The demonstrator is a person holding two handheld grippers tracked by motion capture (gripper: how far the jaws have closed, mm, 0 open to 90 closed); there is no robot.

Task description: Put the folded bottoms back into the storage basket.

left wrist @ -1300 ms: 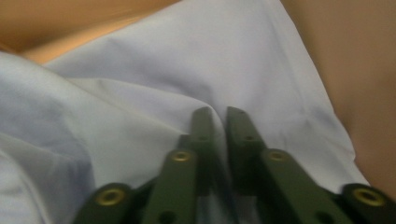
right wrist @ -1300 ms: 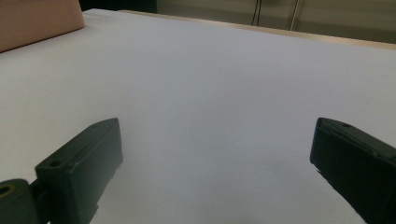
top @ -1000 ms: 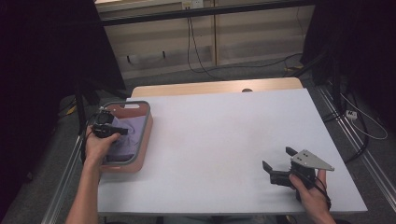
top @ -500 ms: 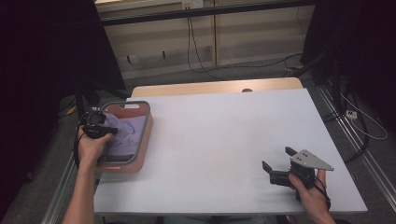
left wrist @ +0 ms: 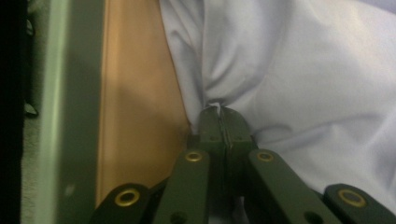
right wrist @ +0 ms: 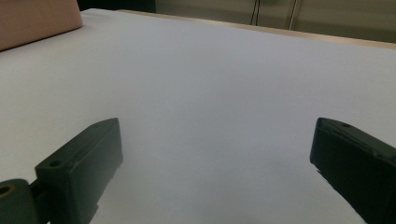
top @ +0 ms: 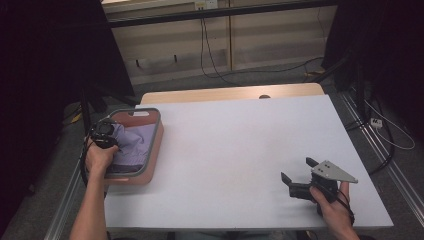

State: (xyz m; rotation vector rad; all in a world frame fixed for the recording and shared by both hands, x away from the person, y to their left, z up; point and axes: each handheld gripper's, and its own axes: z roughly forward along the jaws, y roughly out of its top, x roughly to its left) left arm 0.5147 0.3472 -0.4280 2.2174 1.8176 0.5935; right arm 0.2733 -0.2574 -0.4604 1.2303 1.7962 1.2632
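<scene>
The left hand-held gripper (left wrist: 223,122) has just closed on a fold of the pale cloth (left wrist: 299,79) inside the basket (top: 156,131); lifting it out remains. The right hand-held gripper (right wrist: 215,158) waits wide open over the table (top: 240,150).

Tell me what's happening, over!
Left tool just closed, pinching lavender cloth in the basket. Right tool open over the table. Nothing blocking.

The room is dim, its corners near black, while the white table (top: 240,150) takes soft light from above. Shadows fall faint and diffuse. Both gripper views are soft and grainy, without glare.
</scene>
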